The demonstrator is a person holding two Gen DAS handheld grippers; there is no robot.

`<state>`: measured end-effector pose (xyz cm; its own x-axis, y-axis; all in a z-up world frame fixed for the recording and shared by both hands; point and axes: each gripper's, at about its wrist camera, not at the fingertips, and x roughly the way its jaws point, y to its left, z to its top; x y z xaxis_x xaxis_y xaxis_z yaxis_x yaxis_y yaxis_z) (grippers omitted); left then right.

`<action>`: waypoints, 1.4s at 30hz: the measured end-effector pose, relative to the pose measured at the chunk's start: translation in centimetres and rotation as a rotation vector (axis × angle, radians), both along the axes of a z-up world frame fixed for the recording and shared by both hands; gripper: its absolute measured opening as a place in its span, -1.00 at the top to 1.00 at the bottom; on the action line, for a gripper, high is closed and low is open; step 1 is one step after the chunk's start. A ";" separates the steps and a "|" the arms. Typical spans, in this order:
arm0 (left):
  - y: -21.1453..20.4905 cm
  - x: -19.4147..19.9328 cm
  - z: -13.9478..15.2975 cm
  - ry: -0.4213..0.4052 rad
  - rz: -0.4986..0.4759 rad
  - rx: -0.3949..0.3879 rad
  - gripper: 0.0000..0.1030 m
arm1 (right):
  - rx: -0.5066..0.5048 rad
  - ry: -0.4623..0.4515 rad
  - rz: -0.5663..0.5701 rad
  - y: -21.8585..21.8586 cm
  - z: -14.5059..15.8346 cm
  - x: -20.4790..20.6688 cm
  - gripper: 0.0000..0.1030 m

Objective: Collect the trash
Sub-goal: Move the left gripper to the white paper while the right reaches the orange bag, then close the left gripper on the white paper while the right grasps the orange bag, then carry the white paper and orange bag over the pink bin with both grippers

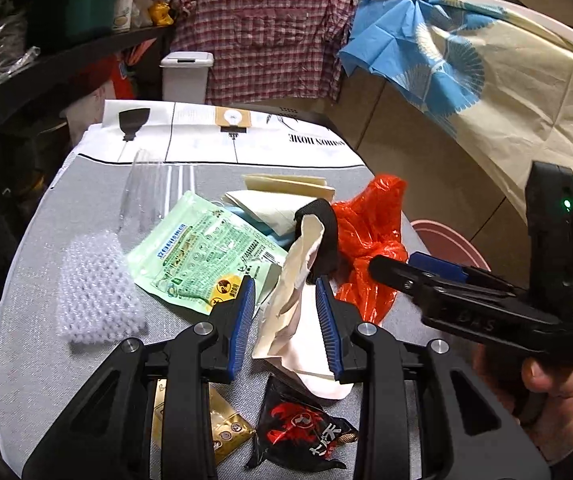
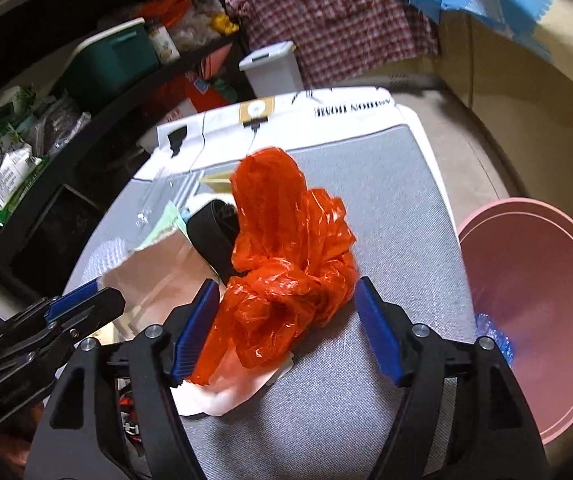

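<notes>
Trash mostly remains on the bench (image 1: 38,248): left tongs (image 1: 286,312) clamp the cream paper bag (image 1: 286,300), right tongs (image 2: 286,320) gape around the orange plastic bag (image 2: 286,248), pink basin (image 2: 546,300) nearly empty.

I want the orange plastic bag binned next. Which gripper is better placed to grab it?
The right gripper: its open jaws already straddle the orange bag, with the pink bin close on that side. The left gripper has cream paper between its jaws.

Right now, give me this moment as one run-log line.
left tool: around cream paper bag, grip unclear | right tool: open, astride orange plastic bag | pink basin: beside table
</notes>
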<state>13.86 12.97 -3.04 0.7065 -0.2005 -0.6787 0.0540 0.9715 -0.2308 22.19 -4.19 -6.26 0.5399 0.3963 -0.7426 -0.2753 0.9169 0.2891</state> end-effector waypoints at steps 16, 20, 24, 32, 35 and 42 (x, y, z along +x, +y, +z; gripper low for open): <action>-0.2 0.1 0.1 0.020 -0.014 0.029 0.78 | 0.008 0.034 -0.026 -0.8 -0.4 0.7 0.04; -0.3 -0.2 0.6 0.009 -0.011 0.039 0.82 | 0.002 0.020 -0.028 -1.1 0.3 0.2 0.24; -0.4 -0.6 1.1 0.000 -0.005 0.058 0.85 | 0.000 -0.004 -0.033 -1.5 1.2 -0.2 0.30; -0.3 -1.7 2.3 -0.028 0.005 0.081 0.86 | 0.000 -0.046 -0.036 -1.9 2.9 -1.5 0.35; -0.3 -2.2 2.9 -0.044 0.016 0.094 0.86 | -0.008 -0.068 -0.036 -2.0 3.7 -2.2 0.35; 0.2 -3.5 3.9 -0.060 0.044 0.112 0.86 | 0.004 -0.101 -0.049 -2.9 5.3 -3.7 0.36</action>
<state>10.35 13.18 0.85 0.7532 -0.0940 -0.6510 0.0217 0.9928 -0.1182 18.53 -7.11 -1.00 0.6307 0.3702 -0.6820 -0.2580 0.9289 0.2657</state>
